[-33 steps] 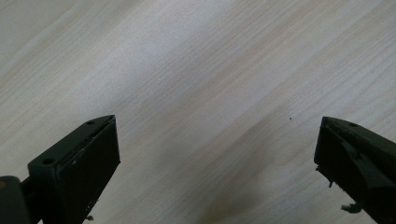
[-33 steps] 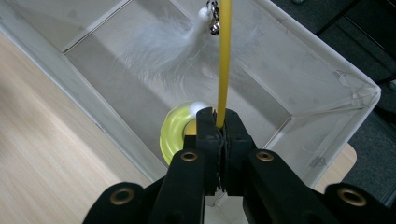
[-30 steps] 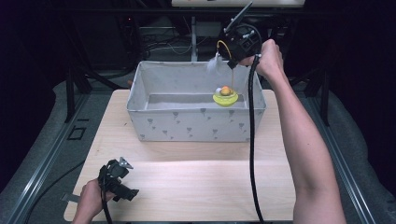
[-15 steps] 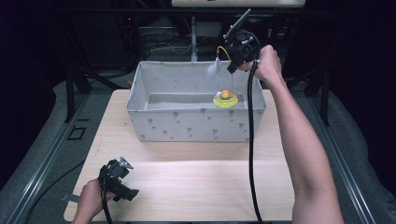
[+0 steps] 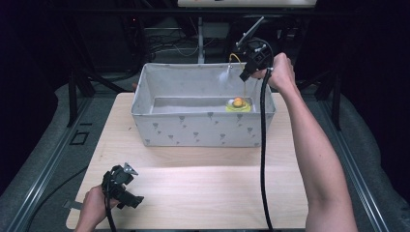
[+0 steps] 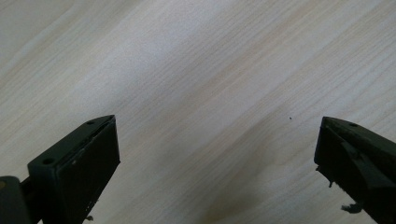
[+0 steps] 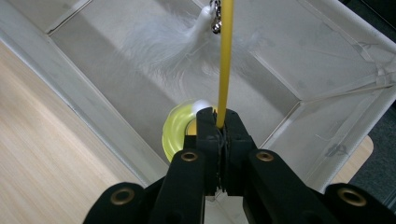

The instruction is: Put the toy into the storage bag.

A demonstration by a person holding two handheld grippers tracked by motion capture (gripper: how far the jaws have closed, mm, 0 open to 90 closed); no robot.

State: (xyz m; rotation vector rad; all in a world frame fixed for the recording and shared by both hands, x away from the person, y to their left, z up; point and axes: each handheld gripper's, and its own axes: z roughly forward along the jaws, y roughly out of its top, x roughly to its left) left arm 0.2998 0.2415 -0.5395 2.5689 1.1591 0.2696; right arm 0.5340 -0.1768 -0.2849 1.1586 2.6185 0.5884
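My right gripper (image 5: 245, 73) is above the right end of a grey fabric bin (image 5: 203, 129), pointing down. It is shut on the thin yellow rod (image 7: 223, 70) of a toy. A white feather (image 7: 187, 42) dangles from the rod's far end and looks blurred. The toy's round yellow base (image 5: 238, 105), with an orange ball on it, sits low inside the bin, right under the jaws (image 7: 180, 133). Whether the base rests on the bin floor I cannot tell. My left gripper (image 5: 126, 193) is near the table's front left corner, open (image 6: 215, 126) over bare wood with nothing between its jaws.
The bin (image 7: 93, 107) stands across the back half of the light wooden table (image 5: 203, 183). A black cable (image 5: 263, 145) hangs from the right gripper down over the table. Dark frames and floor surround the table.
The right gripper has sunk a little with the toy, so the yellow base is lower in the bin. The feather has swung. The left gripper has stayed put.
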